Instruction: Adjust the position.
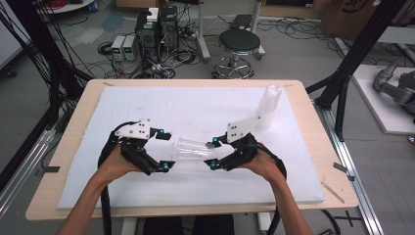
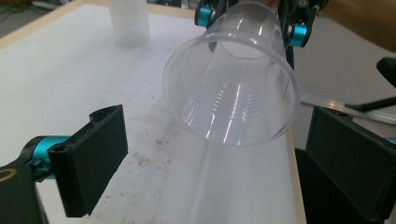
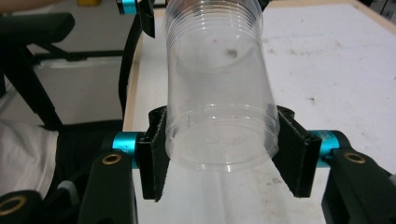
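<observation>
Forearms enter over the bench's near edge, each hand carrying a set of tongs; both sit a little inside that edge, roughly mid-width. Left tongs (image 1: 164, 151): jaws stand wide apart with nothing pressed between them. In the left gripper view the black pads (image 2: 95, 158) flank the open mouth of the clear plastic cup (image 2: 231, 79) but are apart from its rim. Judgement: held wide so the mouth can pass between the pads, probably to take over or steady the cup. The cup (image 1: 192, 149) lies on its side between the two hands, mouth toward the left tongs and base toward the right. Whether it is lifted clear of the white board (image 1: 147, 105) covering the bench I cannot tell for certain; it looks slightly raised. Right tongs (image 1: 212, 154): clamped on the cup's base end, pads (image 3: 154, 154) pressing either side of the bottom ring, as the right gripper view shows. Gripping at the stiff base likely avoids crushing the thin wall and leaves the rim free for the other side. Toward the far right corner of the bench a stack of translucent cups (image 1: 270, 106) stands upright, well apart from the work; judged to be the supply or destination.
</observation>
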### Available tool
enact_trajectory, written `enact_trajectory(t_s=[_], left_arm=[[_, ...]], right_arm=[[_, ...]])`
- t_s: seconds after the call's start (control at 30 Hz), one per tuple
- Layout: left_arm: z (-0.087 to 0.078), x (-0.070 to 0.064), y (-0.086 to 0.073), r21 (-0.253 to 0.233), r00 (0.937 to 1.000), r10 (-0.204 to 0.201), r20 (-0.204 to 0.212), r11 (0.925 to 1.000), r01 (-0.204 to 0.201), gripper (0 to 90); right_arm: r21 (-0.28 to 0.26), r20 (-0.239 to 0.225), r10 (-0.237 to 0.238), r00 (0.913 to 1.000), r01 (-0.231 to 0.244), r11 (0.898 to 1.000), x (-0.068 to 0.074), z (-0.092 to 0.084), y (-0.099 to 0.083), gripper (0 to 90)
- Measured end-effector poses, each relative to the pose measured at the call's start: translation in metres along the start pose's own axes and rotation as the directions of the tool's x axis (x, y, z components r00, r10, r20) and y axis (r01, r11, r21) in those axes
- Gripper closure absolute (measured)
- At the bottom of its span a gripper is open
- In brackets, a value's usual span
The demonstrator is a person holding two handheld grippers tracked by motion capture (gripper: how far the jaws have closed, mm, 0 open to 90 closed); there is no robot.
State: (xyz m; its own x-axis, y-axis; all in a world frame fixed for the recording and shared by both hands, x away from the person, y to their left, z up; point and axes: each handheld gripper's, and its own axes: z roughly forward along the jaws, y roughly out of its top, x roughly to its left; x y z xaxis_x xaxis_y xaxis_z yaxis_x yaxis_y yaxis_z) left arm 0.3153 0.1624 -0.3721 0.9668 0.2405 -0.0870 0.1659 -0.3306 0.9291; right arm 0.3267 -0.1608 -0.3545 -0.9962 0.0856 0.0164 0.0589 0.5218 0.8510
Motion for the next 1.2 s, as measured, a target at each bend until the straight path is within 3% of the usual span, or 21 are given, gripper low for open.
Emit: enact_trajectory(t_s=[0.23, 0.37, 0.53, 1.2], left_arm=[[0.002, -0.003, -0.016, -0.076, 0.9995, -0.007, 0.03, 0.9971, 0.009, 5.7], [0.007, -0.004, -0.021, -0.092, 0.9993, -0.018, 0.033, 0.9956, 0.021, 5.7], [0.012, -0.005, -0.025, -0.143, 0.998, -0.028, 0.056, 0.9891, 0.036, 5.7], [0.033, -0.009, -0.021, -0.212, 0.994, -0.034, 0.104, 0.9756, 0.056, 5.7]], right_arm=[[-0.081, -0.021, 0.014, 0.9997, -0.015, 0.997, -0.001, 0.0, -0.007, 43.1], [-0.109, -0.027, 0.01, 0.9996, -0.013, 0.994, -0.001, 0.001, -0.009, 43.1], [-0.154, -0.051, -0.003, 0.9987, -0.005, 0.988, -0.001, 0.001, -0.011, 43.1], [-0.206, -0.064, -0.019, 0.9978, 0.005, 0.979, -0.001, 0.005, -0.014, 43.1]])
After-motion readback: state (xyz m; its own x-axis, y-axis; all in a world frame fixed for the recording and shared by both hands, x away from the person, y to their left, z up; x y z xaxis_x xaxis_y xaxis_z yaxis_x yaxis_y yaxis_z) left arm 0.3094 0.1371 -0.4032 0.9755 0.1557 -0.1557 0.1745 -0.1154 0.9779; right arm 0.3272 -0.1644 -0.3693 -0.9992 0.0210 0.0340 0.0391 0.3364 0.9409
